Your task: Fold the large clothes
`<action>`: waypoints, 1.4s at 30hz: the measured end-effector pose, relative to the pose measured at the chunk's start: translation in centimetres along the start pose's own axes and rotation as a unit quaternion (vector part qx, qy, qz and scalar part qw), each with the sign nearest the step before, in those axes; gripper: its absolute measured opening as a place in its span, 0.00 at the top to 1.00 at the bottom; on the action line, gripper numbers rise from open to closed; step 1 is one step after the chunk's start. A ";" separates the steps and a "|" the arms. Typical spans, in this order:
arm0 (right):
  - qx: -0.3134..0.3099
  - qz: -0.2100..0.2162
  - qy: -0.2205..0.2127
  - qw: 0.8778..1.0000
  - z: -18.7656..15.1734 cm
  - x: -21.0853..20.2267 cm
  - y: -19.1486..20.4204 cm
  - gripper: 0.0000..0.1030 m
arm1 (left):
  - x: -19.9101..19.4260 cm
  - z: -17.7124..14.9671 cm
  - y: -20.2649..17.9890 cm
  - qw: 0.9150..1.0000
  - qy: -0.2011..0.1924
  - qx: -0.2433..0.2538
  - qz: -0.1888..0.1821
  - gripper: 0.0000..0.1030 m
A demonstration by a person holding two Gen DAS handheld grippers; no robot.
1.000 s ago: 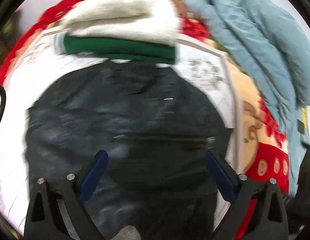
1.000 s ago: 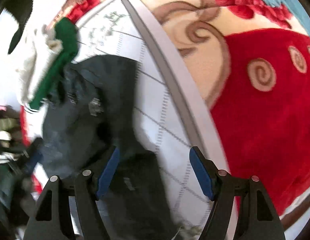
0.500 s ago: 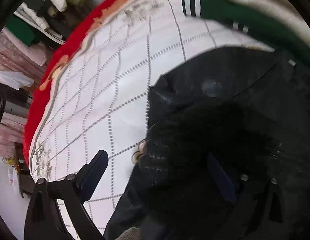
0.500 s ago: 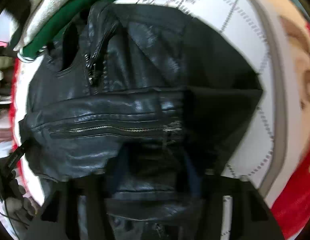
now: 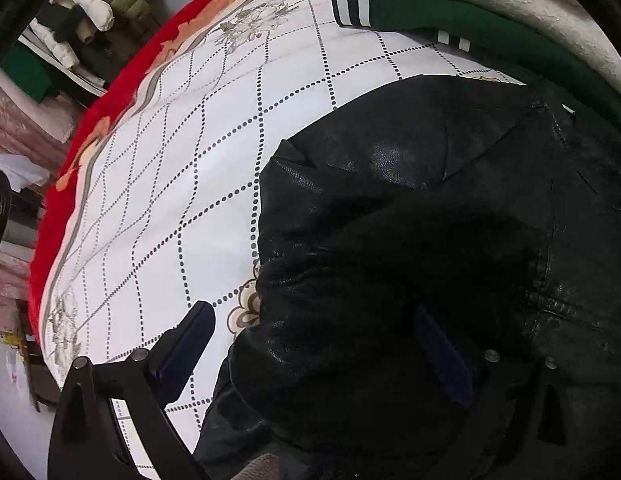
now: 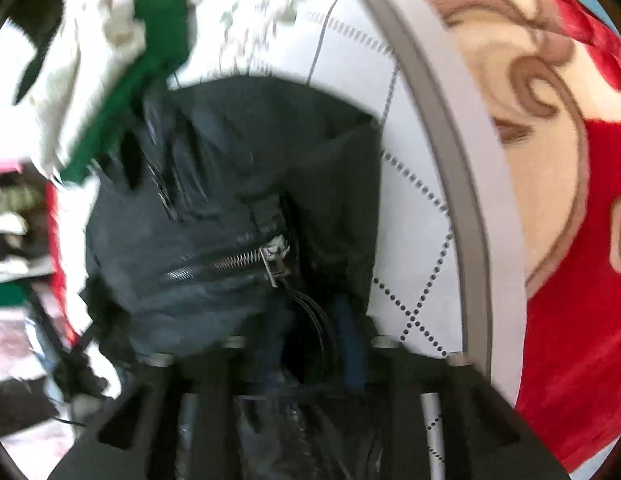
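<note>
A black leather jacket (image 5: pixel 410 208) lies on a white quilted sheet (image 5: pixel 182 184). My left gripper (image 5: pixel 314 344) is open; a bunched fold of the jacket lies between its blue pads, one pad (image 5: pixel 186 344) over the sheet, the other over the jacket. In the right wrist view the jacket (image 6: pixel 214 240) shows its silver zipper (image 6: pixel 246 258). My right gripper (image 6: pixel 314 340) is shut on jacket fabric; the fingers are close together with leather pinched between them.
A folded green garment (image 5: pixel 450 28) with a cream fleece (image 5: pixel 522 4) on top lies beyond the jacket, also in the right wrist view (image 6: pixel 122 96). A red patterned blanket (image 6: pixel 570 260) surrounds the sheet. Shelves with clothes (image 5: pixel 82 20) stand at far left.
My right gripper has closed on the jacket near the zipper and pulled it up. My left gripper swung left to the jacket's edge a second ago and has since held still, open.
</note>
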State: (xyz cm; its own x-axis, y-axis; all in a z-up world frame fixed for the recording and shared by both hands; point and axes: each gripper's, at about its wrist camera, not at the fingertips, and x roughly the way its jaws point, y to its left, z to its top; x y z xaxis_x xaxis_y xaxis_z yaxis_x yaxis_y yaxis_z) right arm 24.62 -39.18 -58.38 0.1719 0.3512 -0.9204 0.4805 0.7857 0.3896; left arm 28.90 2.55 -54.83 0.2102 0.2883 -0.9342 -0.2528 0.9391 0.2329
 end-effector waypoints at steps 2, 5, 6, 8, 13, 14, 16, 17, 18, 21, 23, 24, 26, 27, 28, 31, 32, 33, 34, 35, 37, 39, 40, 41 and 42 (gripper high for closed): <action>0.009 -0.004 -0.006 1.000 -0.3 0.4 -1.4 0.17 | 0.1 -0.1 0.1 1.000 -0.004 -0.001 -0.007 0.00; 0.036 0.037 0.052 0.997 -0.4 3.9 -3.0 0.17 | 0.2 0.0 0.2 1.000 -0.004 0.001 -0.013 0.00; 0.032 0.037 0.034 0.998 0.3 4.5 -2.5 0.19 | 0.3 0.1 0.2 1.000 -0.003 0.002 -0.015 0.00; 0.016 0.069 0.026 0.997 0.2 4.1 -1.6 0.61 | 0.4 0.3 0.4 1.000 -0.005 0.007 -0.018 0.00; 0.093 0.147 0.042 0.984 0.7 4.4 -1.4 0.77 | 0.8 1.0 0.9 0.999 -0.024 0.030 -0.018 0.00; 0.111 0.161 0.044 0.980 0.3 4.2 -1.5 0.79 | 0.9 1.2 1.1 0.999 -0.024 0.034 -0.024 0.00; 0.121 0.167 0.045 0.978 -0.1 3.3 -1.8 0.81 | 1.2 1.5 1.3 0.998 -0.024 0.042 -0.038 0.00; 0.120 0.164 0.042 0.978 0.0 3.1 -1.6 0.82 | 1.2 1.6 1.2 0.997 -0.025 0.049 -0.046 0.00; 0.106 0.146 0.034 0.983 0.2 2.5 -2.0 0.82 | 1.1 1.6 1.0 0.997 -0.027 0.054 -0.053 0.00; 0.078 0.056 0.038 0.995 0.3 4.2 -1.2 0.74 | 0.4 1.3 -0.5 0.996 -0.035 0.078 -0.035 0.00; 0.057 0.017 0.050 0.997 0.6 4.5 -0.3 0.67 | -0.2 1.4 -1.0 0.995 -0.038 0.089 -0.027 0.00; 0.050 -0.002 0.053 0.997 0.9 3.8 0.1 0.55 | -0.8 1.4 -1.0 0.995 -0.037 0.086 -0.030 0.00; 0.028 -0.033 0.045 0.998 0.1 1.5 1.2 0.50 | -1.6 1.3 -0.8 0.996 -0.035 0.074 -0.045 0.00; 0.018 -0.038 0.038 0.998 -0.5 0.5 1.6 0.48 | -2.1 1.1 -0.7 0.995 -0.034 0.071 -0.053 0.00; 0.008 -0.053 0.035 0.998 -1.6 -0.5 1.7 0.43 | -2.7 0.9 -0.7 0.995 -0.035 0.072 -0.055 0.00; -0.002 -0.085 0.068 0.994 -4.4 0.5 1.4 0.31 | -3.8 -0.1 -0.4 0.994 -0.037 0.075 -0.064 0.00; 0.003 -0.086 0.090 0.992 -5.5 1.8 0.7 0.33 | -4.0 -0.5 -0.1 0.994 -0.035 0.076 -0.069 0.00; 0.013 -0.088 0.111 0.990 -6.8 3.4 -0.1 0.55 | -4.1 -0.6 0.2 0.994 -0.033 0.078 -0.073 0.00; 0.034 -0.082 0.098 0.991 -8.0 4.0 -0.8 0.64 | -4.1 -0.8 0.5 0.993 -0.030 0.082 -0.076 0.00; 0.067 -0.066 0.074 0.993 -8.8 3.7 -1.2 0.74 | -4.1 -0.9 1.1 0.993 -0.028 0.086 -0.078 0.00; 0.125 -0.023 0.062 0.990 -10.1 3.0 -1.4 0.89 | -4.2 -1.4 2.3 0.992 -0.030 0.096 -0.079 0.00; 0.170 0.033 0.063 0.983 -12.0 2.7 -0.8 0.89 | -4.2 -1.8 3.3 0.991 -0.033 0.107 -0.077 0.00; 0.183 0.069 0.074 0.978 -13.1 2.9 0.1 0.89 | -4.2 -2.0 4.0 0.990 -0.032 0.111 -0.075 0.00; 0.190 0.091 0.086 0.974 -13.7 3.1 0.7 0.90 | -4.0 -2.0 4.7 0.990 -0.031 0.113 -0.073 0.00; 0.193 0.104 0.099 0.971 -14.6 3.3 1.5 0.90 | -3.9 -2.2 5.4 0.991 -0.030 0.113 -0.071 0.00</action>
State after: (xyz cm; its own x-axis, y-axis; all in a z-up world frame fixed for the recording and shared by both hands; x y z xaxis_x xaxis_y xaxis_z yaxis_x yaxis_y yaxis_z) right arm 13.35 -29.36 -60.34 0.1498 0.6027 -0.7838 0.7466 0.4507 0.4893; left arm 24.61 6.11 -50.51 0.2864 0.1553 -0.9454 -0.0004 0.9868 0.1620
